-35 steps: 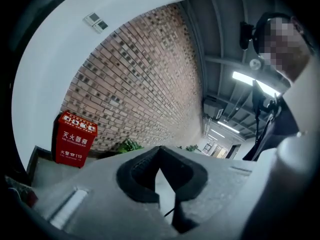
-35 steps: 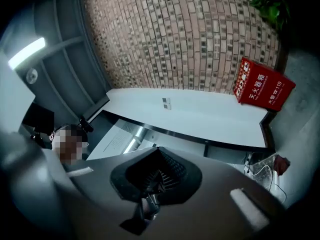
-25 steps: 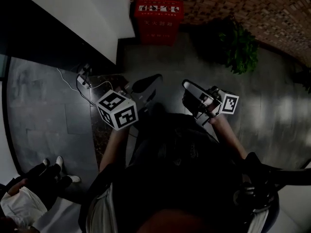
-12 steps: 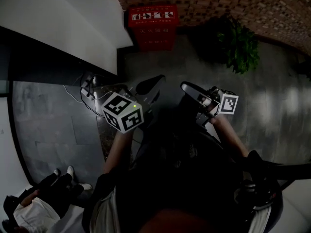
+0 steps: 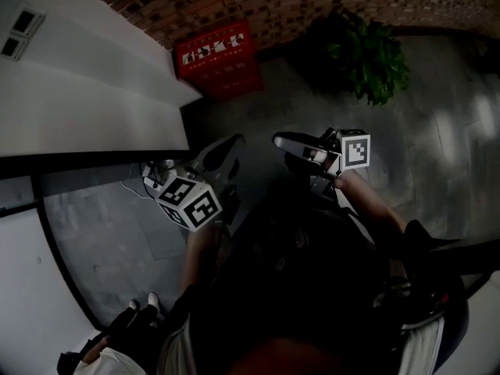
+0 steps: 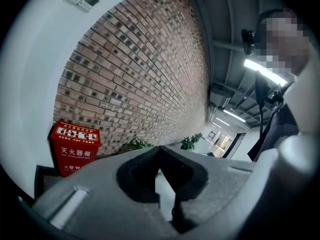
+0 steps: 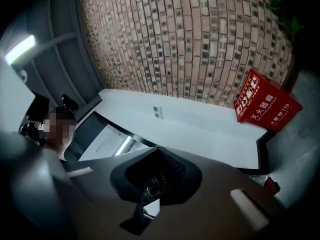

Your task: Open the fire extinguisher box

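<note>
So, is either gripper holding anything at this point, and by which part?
Nothing is held. The left gripper and right gripper are both shut and empty; the red box stands untouched by the brick wall.

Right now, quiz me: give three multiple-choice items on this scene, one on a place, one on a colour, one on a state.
1. The fire extinguisher box stands:
A. on the floor against the brick wall
B. on a shelf
C. on a desk

2. The box is:
A. yellow
B. red
C. green

3. The left tool is:
A. wide open
B. shut on the box's lid
C. shut with nothing in it

Answers:
1 A: the head view shows it at the wall's foot, left of the potted plant.
2 B: it is red in all three views.
3 C: its jaws meet in the left gripper view, and the box is well away from them.
</note>
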`<action>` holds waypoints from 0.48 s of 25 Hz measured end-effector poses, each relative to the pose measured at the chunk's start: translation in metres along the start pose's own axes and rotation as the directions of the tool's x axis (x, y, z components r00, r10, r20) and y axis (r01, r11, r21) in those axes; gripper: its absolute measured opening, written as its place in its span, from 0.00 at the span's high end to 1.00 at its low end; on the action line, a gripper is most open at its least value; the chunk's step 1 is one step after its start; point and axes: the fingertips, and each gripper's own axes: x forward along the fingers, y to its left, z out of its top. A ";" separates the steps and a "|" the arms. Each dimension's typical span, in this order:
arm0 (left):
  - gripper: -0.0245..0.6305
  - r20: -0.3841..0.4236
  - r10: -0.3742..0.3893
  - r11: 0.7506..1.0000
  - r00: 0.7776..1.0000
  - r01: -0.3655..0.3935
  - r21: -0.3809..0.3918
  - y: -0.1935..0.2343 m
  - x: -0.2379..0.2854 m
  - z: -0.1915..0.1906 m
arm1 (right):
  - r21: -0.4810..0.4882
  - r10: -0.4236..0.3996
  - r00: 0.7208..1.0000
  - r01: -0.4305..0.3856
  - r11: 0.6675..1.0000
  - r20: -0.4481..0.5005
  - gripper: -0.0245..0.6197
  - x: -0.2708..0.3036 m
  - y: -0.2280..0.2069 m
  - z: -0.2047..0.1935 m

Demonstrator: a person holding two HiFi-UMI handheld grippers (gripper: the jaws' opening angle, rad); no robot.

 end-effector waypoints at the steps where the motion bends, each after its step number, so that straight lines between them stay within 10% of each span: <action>1: 0.96 -0.005 -0.003 1.000 1.000 0.003 0.000 -0.002 0.011 0.007 | 0.007 0.000 1.000 0.000 1.000 0.012 0.96 -0.006 0.000 0.012; 12: 0.96 -0.002 0.116 0.989 0.993 -0.116 0.095 -0.014 0.113 0.041 | 0.091 0.014 0.998 -0.009 0.996 -0.062 0.96 -0.067 -0.026 0.096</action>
